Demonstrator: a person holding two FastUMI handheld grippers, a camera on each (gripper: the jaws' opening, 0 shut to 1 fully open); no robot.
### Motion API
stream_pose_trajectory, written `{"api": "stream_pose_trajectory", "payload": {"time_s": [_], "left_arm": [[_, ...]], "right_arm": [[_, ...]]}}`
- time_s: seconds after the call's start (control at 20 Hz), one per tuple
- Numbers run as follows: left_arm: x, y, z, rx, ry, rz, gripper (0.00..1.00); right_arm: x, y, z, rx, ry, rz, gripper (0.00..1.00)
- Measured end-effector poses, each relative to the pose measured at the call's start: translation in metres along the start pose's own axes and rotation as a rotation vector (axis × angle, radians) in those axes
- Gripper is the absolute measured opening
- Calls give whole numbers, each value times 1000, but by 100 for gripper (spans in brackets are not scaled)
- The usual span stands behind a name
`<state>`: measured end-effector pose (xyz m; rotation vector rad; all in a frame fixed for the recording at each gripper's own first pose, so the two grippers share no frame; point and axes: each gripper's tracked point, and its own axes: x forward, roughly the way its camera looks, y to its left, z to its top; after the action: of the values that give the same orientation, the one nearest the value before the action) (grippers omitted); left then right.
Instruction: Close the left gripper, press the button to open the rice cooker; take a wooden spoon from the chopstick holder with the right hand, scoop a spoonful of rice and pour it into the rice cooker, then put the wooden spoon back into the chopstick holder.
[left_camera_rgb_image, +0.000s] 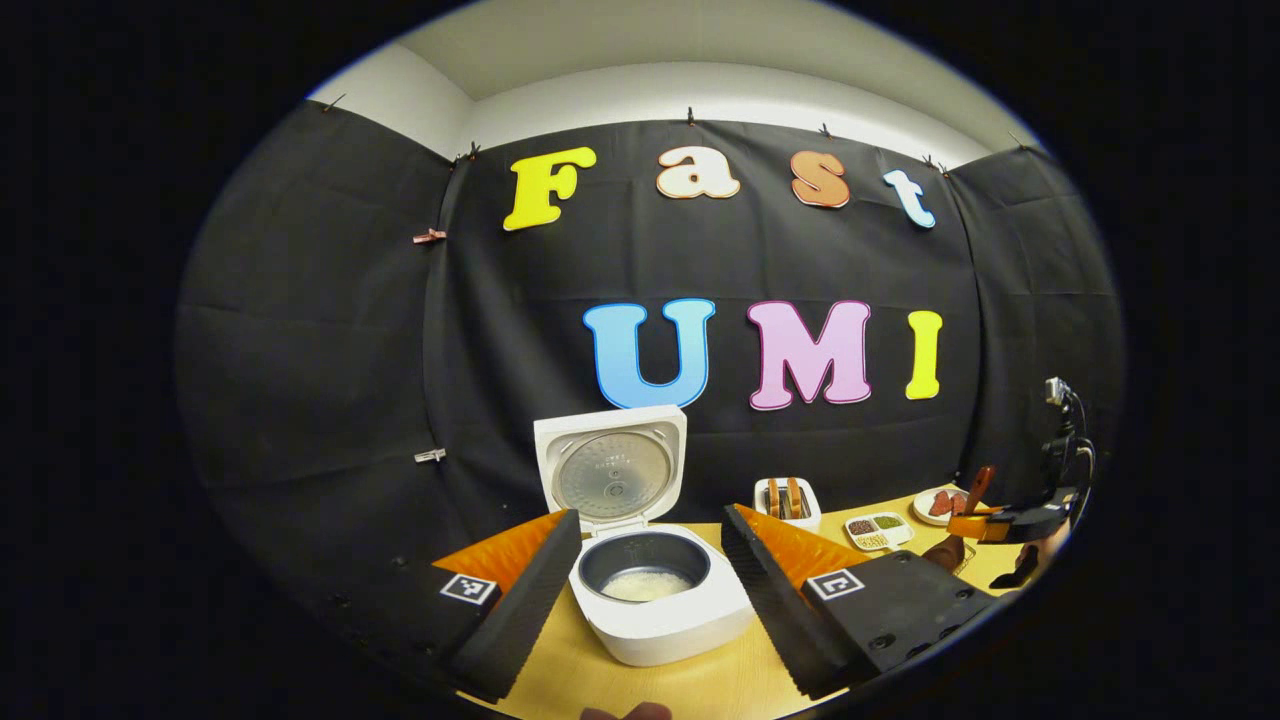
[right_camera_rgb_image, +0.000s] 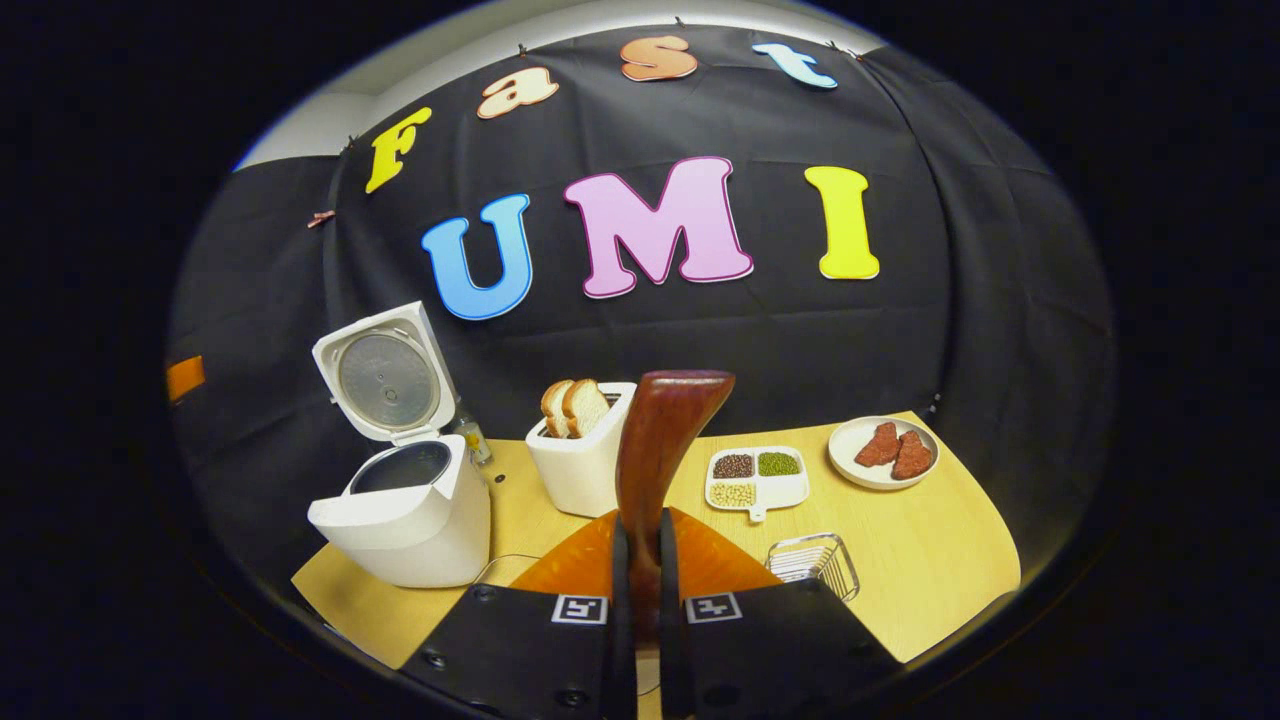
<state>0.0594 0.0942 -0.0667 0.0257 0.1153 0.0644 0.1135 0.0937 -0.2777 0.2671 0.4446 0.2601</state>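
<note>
The white rice cooker (left_camera_rgb_image: 660, 620) stands open with its lid (left_camera_rgb_image: 612, 470) upright and white rice (left_camera_rgb_image: 645, 586) in the dark pot. My left gripper (left_camera_rgb_image: 650, 520) is open, one finger on each side of the cooker, holding nothing. In the right gripper view, my right gripper (right_camera_rgb_image: 643, 540) is shut on the handle of the wooden spoon (right_camera_rgb_image: 660, 440), which stands up with its bowl end on top. The cooker (right_camera_rgb_image: 405, 515) sits to its left. The wire chopstick holder (right_camera_rgb_image: 815, 562) lies just right of the fingers. Far right in the left gripper view, the right gripper (left_camera_rgb_image: 1000, 522) holds the spoon (left_camera_rgb_image: 980, 487).
On the wooden table (right_camera_rgb_image: 930, 560) stand a white toaster (right_camera_rgb_image: 580, 470) with bread slices, a divided dish (right_camera_rgb_image: 755, 478) of beans and a plate (right_camera_rgb_image: 850, 462) with red pieces. A small bottle (right_camera_rgb_image: 472, 440) is behind the cooker. Table edges run close on the right and front.
</note>
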Motion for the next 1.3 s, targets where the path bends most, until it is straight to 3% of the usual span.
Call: {"api": "stream_pose_trajectory", "payload": {"time_s": [0.25, 0.3, 0.45, 0.65, 0.75, 0.85, 0.95, 1.05, 1.2, 1.25, 1.3], "left_arm": [[-3, 18, -4, -2, 9, -21, 97], [-3, 22, -5, 0, 13, -22, 97], [-3, 35, -11, 17, 26, -20, 97], [-5, 53, -20, 16, 51, -6, 97], [-4, 61, -23, 13, 59, 1, 97], [-5, 65, -26, 5, 65, -3, 97], [-4, 69, -27, -5, 64, -3, 97], [-4, 71, -27, -18, 61, -2, 97], [-5, 73, -26, -25, 56, -3, 97], [-6, 72, -26, -26, 53, -2, 97], [-6, 72, -24, -28, 49, -3, 97]], "right_arm": [[27, 12, -45, -54, 51, -54, 13], [33, 13, -51, -86, 52, -68, 10], [53, 13, -74, -164, 74, -112, 14], [76, 31, -97, -123, 103, -126, 14], [83, 54, -106, -118, 114, -84, 14], [82, 86, -120, -84, 157, 13, 14], [73, 93, -121, -77, 159, 24, 14], [63, 92, -124, 9, 161, 8, 14], [53, 83, -125, 256, 170, -17, 14], [51, 78, -125, 340, 173, -21, 10], [48, 70, -127, 421, 178, -27, 14]]}}
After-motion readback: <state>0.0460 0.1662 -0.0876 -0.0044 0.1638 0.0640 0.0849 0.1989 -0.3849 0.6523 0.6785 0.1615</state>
